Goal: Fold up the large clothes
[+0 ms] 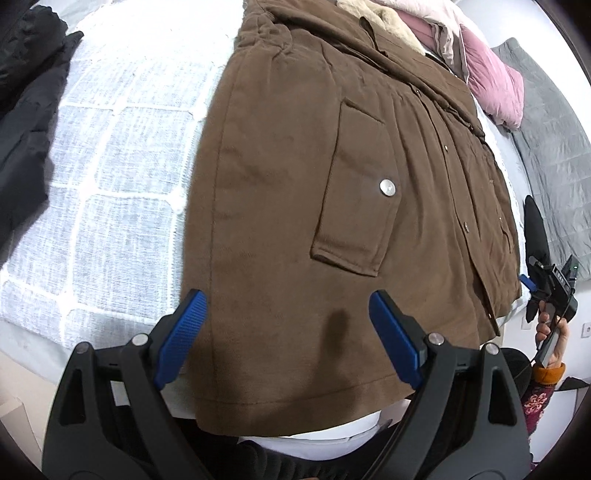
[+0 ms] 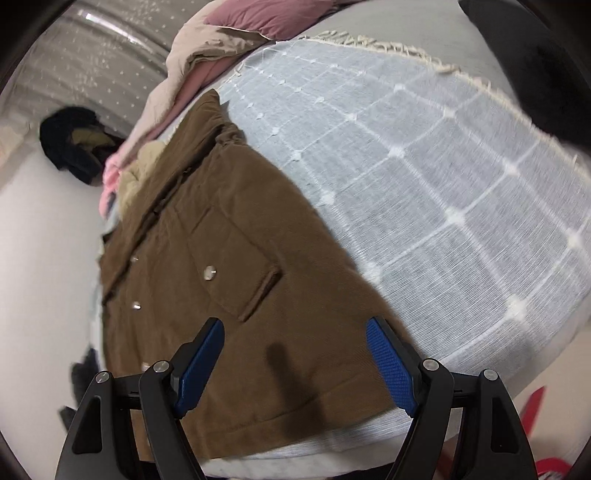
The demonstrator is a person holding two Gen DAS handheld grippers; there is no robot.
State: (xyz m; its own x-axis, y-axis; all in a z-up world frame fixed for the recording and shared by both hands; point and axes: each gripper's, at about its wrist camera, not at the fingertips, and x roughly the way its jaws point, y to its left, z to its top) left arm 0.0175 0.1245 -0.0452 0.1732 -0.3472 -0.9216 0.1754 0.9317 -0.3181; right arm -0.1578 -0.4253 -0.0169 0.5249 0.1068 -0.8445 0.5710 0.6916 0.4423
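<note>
A large brown coat (image 1: 295, 177) with a flap pocket (image 1: 354, 192) and a beige fleece collar (image 1: 384, 18) lies flat on a bed, hem toward me; it also shows in the right wrist view (image 2: 229, 280). My left gripper (image 1: 288, 332) is open and empty, hovering over the coat's hem. My right gripper (image 2: 295, 358) is open and empty, above the hem near the coat's right edge. In the left wrist view the right gripper (image 1: 546, 284) shows at the far right, held by a hand.
A white checked blanket (image 1: 110, 184) covers the bed (image 2: 443, 192). Pink and beige bedding (image 1: 491, 81) is piled near the collar. A black garment (image 1: 26, 110) lies at the left. A grey quilt (image 1: 554, 129) lies at the right.
</note>
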